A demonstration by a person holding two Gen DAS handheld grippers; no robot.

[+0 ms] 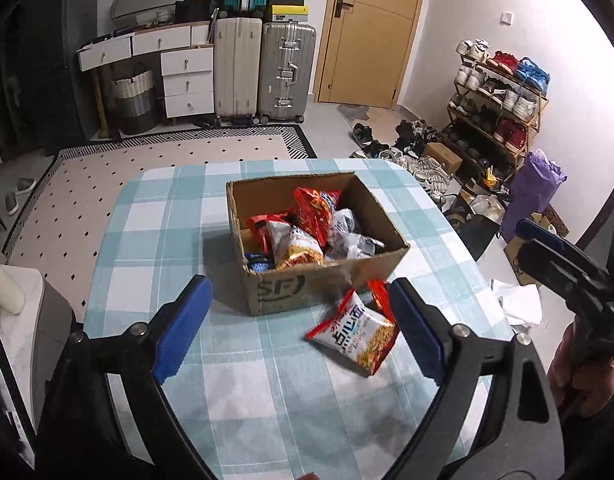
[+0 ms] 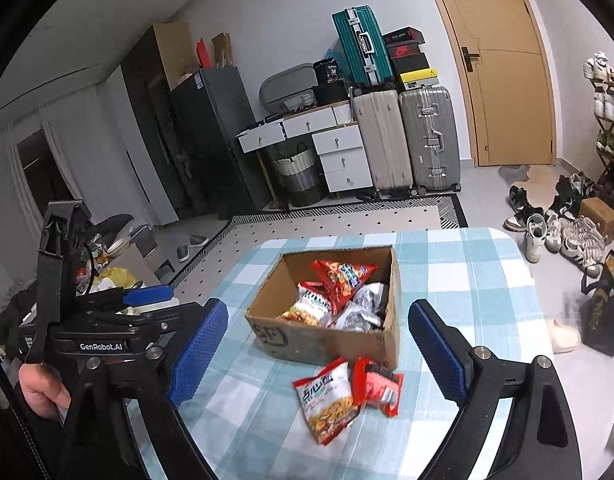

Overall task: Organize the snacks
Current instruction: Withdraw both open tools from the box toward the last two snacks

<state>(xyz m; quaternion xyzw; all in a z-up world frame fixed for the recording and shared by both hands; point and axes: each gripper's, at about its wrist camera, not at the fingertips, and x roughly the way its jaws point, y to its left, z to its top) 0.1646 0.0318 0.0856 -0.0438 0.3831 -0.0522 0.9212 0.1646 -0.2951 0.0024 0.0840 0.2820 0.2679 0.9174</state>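
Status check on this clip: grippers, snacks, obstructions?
Left gripper and right gripper open, empty. Brown cardboard box part-filled; white noodle packet, red packet outside on table. Nothing blocking.

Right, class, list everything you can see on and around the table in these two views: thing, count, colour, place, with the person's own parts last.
Cardboard box: one, brown, open, middle of the table.
Snack packets in the box: several, exact count unclear, red, white and silver, piled inside.
Noodle snack packet: one, white and red, on the cloth in front of the box.
Red packet: one, red, beside the noodle packet, right of it in the right wrist view.
Tablecloth: one, teal and white check, covering the table.
Suitcases: three, cream, silver and teal, against the far wall.
Drawer unit: one, white, left of the suitcases.
Shoe rack: one, full of shoes, right wall.
Door: one, tan, shut.
Left gripper: blue pads, open.
Right gripper: blue pads, open.
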